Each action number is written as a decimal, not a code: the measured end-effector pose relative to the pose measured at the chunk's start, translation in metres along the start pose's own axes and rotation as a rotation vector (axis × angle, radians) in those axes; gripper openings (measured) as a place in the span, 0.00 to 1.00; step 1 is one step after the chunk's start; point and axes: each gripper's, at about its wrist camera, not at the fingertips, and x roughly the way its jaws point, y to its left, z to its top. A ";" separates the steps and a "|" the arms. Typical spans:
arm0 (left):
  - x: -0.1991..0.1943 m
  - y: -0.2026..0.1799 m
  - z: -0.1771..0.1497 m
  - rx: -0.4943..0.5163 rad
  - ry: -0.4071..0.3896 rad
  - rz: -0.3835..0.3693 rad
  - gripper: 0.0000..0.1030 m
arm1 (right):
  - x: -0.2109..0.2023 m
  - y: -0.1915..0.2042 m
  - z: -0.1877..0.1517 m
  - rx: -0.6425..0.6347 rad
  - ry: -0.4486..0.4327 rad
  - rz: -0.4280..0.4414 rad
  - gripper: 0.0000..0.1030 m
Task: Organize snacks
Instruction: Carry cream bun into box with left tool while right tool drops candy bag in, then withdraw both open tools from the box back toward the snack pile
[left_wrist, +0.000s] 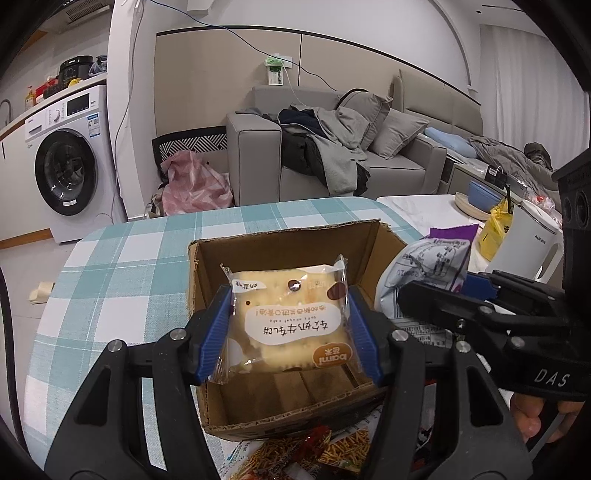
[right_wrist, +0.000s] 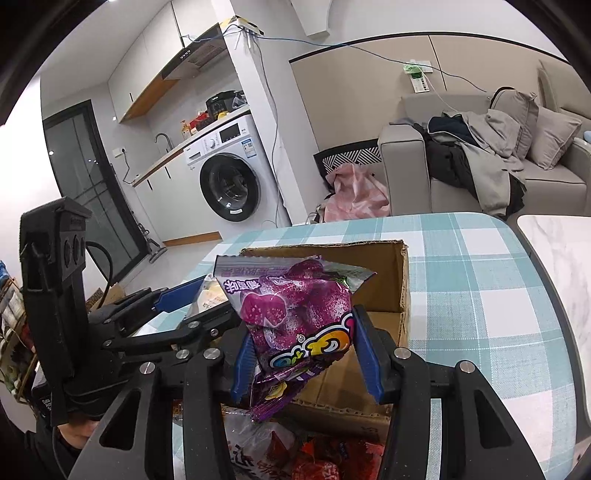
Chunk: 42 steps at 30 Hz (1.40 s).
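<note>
My left gripper (left_wrist: 290, 328) is shut on a clear-wrapped yellow cracker packet (left_wrist: 291, 317), held just above the open cardboard box (left_wrist: 284, 240). The box's floor looks bare under it. In the right wrist view my right gripper (right_wrist: 303, 350) is shut on a purple candy bag (right_wrist: 295, 314), hanging over the near edge of the same cardboard box (right_wrist: 402, 284). The left wrist view shows the right gripper's arm (left_wrist: 480, 314) at the right with the purple bag's pale back (left_wrist: 424, 266). In the right wrist view the left gripper (right_wrist: 177, 299) stands at the left with the cracker packet (right_wrist: 210, 295).
The box sits on a teal checked tablecloth (left_wrist: 110, 277). Several more snack packets lie in front of the box (left_wrist: 325, 454) (right_wrist: 295, 454). A white kettle (left_wrist: 528, 240), a yellow bag (left_wrist: 495, 229) and a bowl stand on the marble table at the right.
</note>
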 end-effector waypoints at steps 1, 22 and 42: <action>0.001 0.001 -0.001 -0.002 0.009 0.000 0.57 | 0.000 0.000 0.000 0.002 0.000 -0.001 0.47; -0.067 0.010 -0.011 -0.033 -0.049 -0.017 0.99 | -0.052 0.002 0.001 -0.046 -0.050 -0.055 0.95; -0.137 0.027 -0.091 -0.093 0.018 0.034 0.99 | -0.097 0.013 -0.062 -0.083 0.019 -0.126 1.00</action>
